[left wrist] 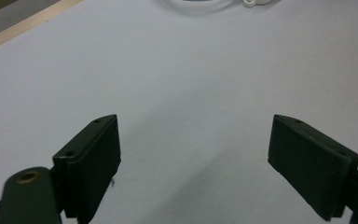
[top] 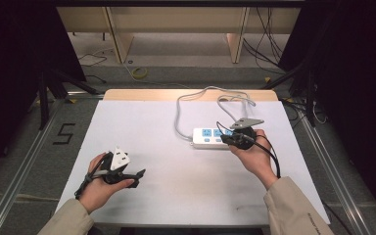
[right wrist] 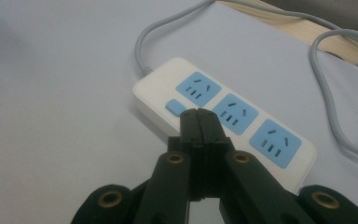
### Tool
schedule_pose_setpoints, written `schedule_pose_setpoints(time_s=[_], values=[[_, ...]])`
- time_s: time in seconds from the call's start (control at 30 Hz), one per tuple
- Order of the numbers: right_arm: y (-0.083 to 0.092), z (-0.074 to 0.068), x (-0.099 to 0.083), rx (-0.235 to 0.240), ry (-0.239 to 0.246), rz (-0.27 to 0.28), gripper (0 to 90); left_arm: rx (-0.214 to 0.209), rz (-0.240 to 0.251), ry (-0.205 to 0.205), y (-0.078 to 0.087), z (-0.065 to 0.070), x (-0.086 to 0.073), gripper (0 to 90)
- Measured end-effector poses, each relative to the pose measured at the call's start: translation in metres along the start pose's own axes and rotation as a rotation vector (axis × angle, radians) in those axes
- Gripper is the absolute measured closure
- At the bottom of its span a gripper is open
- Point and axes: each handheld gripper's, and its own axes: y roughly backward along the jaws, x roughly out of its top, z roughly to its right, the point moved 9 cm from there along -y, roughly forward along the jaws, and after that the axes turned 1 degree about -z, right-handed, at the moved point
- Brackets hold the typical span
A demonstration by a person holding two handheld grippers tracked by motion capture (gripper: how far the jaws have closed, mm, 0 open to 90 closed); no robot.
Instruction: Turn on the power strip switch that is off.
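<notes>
A white power strip (top: 200,141) with three blue sockets lies on the white table cover (top: 176,186), right of centre. Its grey cable (top: 178,115) loops toward the far edge. In the right gripper view the strip (right wrist: 265,161) lies just beyond my right gripper (right wrist: 198,113), whose jaws are shut with nothing between them; the tips hover by the blue switch (right wrist: 174,107) at the strip's cable end. In the high view my right gripper (top: 224,140) sits at the strip's right end. Near the front left, my left gripper (top: 140,175) rests low, and its jaws (left wrist: 193,122) stand wide open over bare cover.
The wooden table edge (top: 142,94) runs along the far side. The cable (left wrist: 196,8) and a white plug (left wrist: 261,3) show at the top of the left gripper view. Black stands and loose wires flank the table on the floor.
</notes>
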Motion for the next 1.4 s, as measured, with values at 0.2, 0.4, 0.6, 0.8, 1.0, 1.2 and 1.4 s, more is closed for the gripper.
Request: schedule_pose_setpoints(time_s=[0.2,0.4,0.6,0.8,1.0,1.2,1.4], values=[[-0.004,-0.002,0.003,0.0,0.012,-0.008,90.0,0.0,0.0,0.0,0.0,0.0,0.0,16.6],[-0.01,-0.004,0.005,0.004,0.014,-0.017,90.0,-0.002,0.0,0.001,0.0,0.0,0.0,16.6],[-0.014,-0.003,0.004,0.005,0.011,-0.027,90.0,-0.003,-0.002,0.004,-0.001,0.001,0.0,16.6],[-0.017,-0.003,0.007,0.005,0.015,-0.039,90.0,-0.006,-0.006,-0.001,-0.001,0.001,0.0,16.6],[-0.021,-0.003,0.009,0.005,0.015,-0.048,90.0,-0.008,-0.003,0.001,-0.002,0.002,0.0,16.6],[-0.023,-0.003,0.012,0.006,0.016,-0.056,90.0,-0.013,-0.005,0.001,-0.002,0.003,0.0,16.6],[-0.027,-0.005,0.013,0.013,0.014,-0.064,90.0,-0.013,-0.005,0.003,-0.002,0.004,0.0,16.6]])
